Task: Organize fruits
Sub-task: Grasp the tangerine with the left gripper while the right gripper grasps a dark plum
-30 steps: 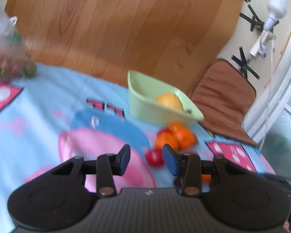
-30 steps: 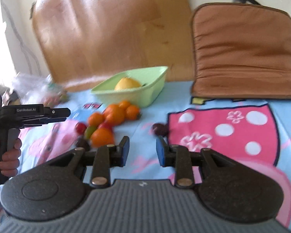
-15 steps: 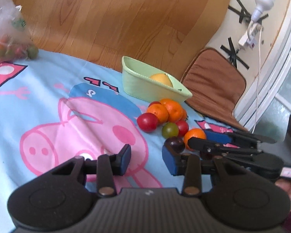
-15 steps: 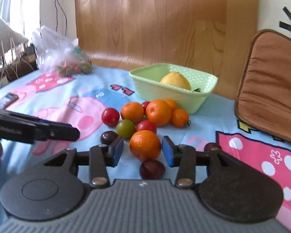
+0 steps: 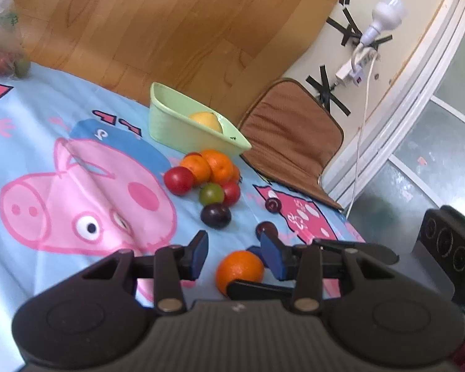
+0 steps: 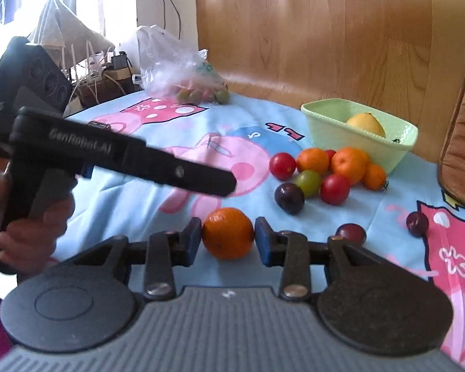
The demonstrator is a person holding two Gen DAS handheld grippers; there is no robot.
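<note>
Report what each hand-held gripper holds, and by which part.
Neither holds anything. The right hand-held gripper has an orange between its opening jaws, at its widest part, not gripped. The left hand-held gripper is empty.

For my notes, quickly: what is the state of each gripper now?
Left gripper: jaws opening, nothing between them.
Right gripper: jaws opening around the orange, pads beside it, no firm grip.

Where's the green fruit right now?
In the right wrist view, the green fruit sits mid-pile, touching the dark plum and a red fruit, near the green basket.
</note>
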